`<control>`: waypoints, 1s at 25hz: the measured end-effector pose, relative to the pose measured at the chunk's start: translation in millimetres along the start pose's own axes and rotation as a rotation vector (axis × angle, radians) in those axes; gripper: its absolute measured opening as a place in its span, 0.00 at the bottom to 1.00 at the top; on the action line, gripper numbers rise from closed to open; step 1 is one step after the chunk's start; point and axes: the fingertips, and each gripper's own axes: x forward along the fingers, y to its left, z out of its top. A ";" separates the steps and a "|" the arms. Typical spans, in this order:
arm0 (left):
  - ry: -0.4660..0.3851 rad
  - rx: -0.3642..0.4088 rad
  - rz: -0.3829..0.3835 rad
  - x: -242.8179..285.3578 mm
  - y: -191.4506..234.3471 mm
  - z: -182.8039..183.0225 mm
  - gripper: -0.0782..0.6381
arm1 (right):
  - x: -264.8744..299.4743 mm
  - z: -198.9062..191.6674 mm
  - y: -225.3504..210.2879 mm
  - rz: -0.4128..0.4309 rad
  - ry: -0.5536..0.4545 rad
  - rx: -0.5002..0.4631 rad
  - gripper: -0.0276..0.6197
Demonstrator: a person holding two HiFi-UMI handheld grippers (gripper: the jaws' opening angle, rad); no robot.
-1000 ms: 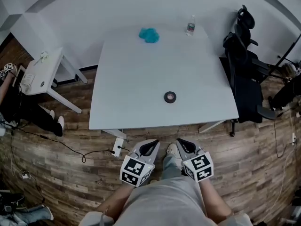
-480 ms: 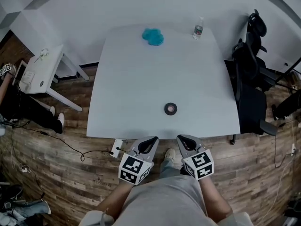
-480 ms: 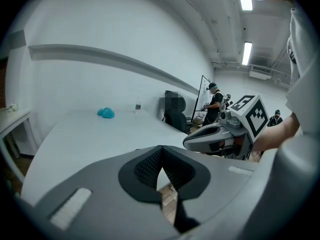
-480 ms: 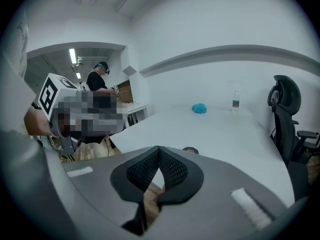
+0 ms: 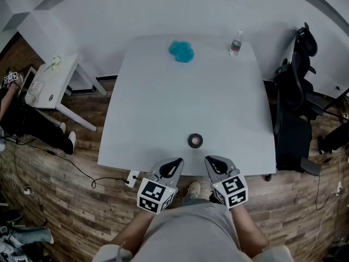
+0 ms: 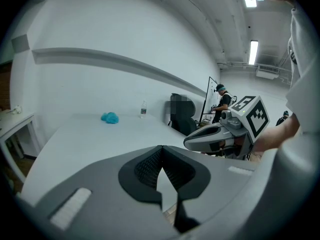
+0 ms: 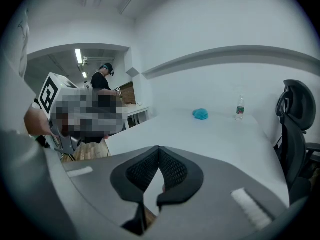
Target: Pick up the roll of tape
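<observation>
Find the roll of tape flat on the white table, close to the near edge, just ahead of the gap between the left gripper and the right gripper, apart from both; read both claws as closed tip to tip, nothing pinched in either.

Main risk from here, as a judgement: going down with claws closed and nudging the roll across the smooth top, perhaps off that near edge; open first. Also a risk: clamping the curved outer side at a slant and squeezing it out of the pads; probably safer to pinch one wall through the core. No likely trouble from the blue cloth or the water bottle, both well apart at the far end.

Hole facing straight up, so axis upright; round in plan, so no long axis across the table and no preferred heading for the approach.
</observation>
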 end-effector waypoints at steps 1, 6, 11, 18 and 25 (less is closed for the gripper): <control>0.002 -0.003 0.003 3.2 -0.1 0.8 0.14 | 0.4 0.9 -3.4 0.003 0.001 0.001 0.05; -0.010 0.006 0.012 19.8 -2.7 11.1 0.14 | 2.3 2.5 -18.9 0.019 -0.004 -0.005 0.05; 0.001 0.005 0.020 22.9 -4.6 11.3 0.13 | 1.2 3.3 -22.9 0.027 -0.008 -0.001 0.05; 0.016 0.009 0.019 23.2 -7.3 10.1 0.13 | 0.8 -0.9 -22.4 0.037 -0.004 0.013 0.05; 0.030 -0.006 0.012 16.8 2.7 5.2 0.13 | 8.8 -2.0 -16.8 0.031 0.018 0.019 0.05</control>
